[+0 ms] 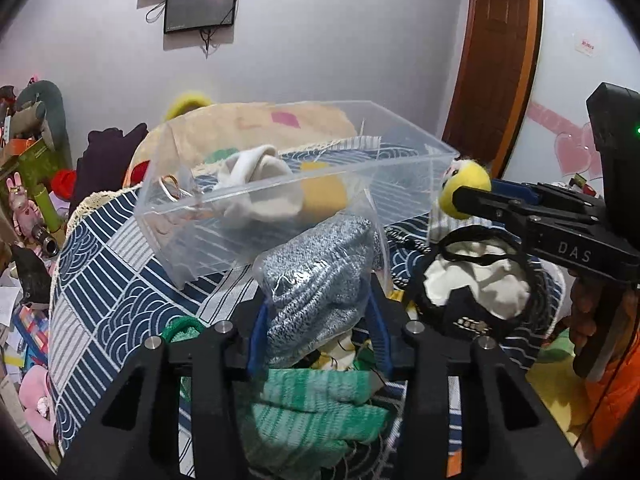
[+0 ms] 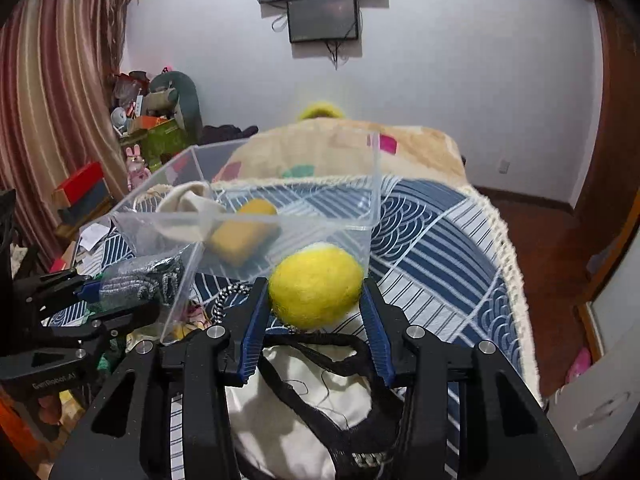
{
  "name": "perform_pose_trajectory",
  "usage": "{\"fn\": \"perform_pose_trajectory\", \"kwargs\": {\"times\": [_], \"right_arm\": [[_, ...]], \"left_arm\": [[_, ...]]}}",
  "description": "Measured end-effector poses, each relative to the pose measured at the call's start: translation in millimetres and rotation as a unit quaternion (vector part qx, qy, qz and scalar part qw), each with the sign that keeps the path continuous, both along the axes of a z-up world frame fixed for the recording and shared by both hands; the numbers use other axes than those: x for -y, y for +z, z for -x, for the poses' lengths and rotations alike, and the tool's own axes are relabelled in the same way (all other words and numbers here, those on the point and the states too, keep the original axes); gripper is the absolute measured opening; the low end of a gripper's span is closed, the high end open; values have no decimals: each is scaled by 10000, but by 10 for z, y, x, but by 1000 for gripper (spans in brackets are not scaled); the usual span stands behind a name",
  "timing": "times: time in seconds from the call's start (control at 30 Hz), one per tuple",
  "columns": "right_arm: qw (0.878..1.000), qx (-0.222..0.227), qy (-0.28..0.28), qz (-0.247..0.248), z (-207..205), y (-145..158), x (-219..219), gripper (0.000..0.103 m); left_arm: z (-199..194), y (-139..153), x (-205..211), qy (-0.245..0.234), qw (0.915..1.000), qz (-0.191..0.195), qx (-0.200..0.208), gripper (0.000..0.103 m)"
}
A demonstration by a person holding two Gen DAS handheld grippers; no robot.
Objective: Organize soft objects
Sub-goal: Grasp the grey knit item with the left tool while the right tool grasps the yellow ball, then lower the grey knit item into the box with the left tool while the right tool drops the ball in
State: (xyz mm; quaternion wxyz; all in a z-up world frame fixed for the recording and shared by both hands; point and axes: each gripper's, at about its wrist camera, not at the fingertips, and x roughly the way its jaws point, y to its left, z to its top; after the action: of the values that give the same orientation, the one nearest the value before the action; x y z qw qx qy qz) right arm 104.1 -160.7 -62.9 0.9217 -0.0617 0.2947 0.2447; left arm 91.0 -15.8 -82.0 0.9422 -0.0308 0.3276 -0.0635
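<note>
A clear plastic box (image 1: pixel 280 200) stands on the blue patterned cloth; it also shows in the right wrist view (image 2: pixel 376 184). It holds a white sock (image 1: pixel 260 176) and a yellow-orange pad (image 2: pixel 240 236). My left gripper (image 1: pixel 316 304) is shut on a grey-blue knit item in a clear bag (image 1: pixel 320 280), just in front of the box. My right gripper (image 2: pixel 316 292) is shut on a yellow felt ball (image 2: pixel 316 284), held at the box's near right corner; the ball also shows in the left wrist view (image 1: pixel 464 188).
A dark cap with white lining (image 1: pixel 476 284) lies below the right gripper. A green knit cloth (image 1: pixel 316 408) lies under the left gripper. A beige blanket (image 2: pixel 340 152) lies behind the box. Toys and boxes (image 1: pixel 28 184) crowd the left side.
</note>
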Motion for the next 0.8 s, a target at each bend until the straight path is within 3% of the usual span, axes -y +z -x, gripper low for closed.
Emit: {"fn": "perform_pose_trajectory", "kwargs": {"times": [0.4,0.6,0.8], "right_arm": [[9981,585,56,-189,133,416,57,42],[9963,788,69,-339,116,569,-3,42],[9958,814,119,-414,24,605,-130,42]], "left_arm": [[221,534,-180,360,9965,116,741,43],[54,774,-276,513,9937,171,982,43],[-132,811,-324,748,9920,17,1019,43]]}}
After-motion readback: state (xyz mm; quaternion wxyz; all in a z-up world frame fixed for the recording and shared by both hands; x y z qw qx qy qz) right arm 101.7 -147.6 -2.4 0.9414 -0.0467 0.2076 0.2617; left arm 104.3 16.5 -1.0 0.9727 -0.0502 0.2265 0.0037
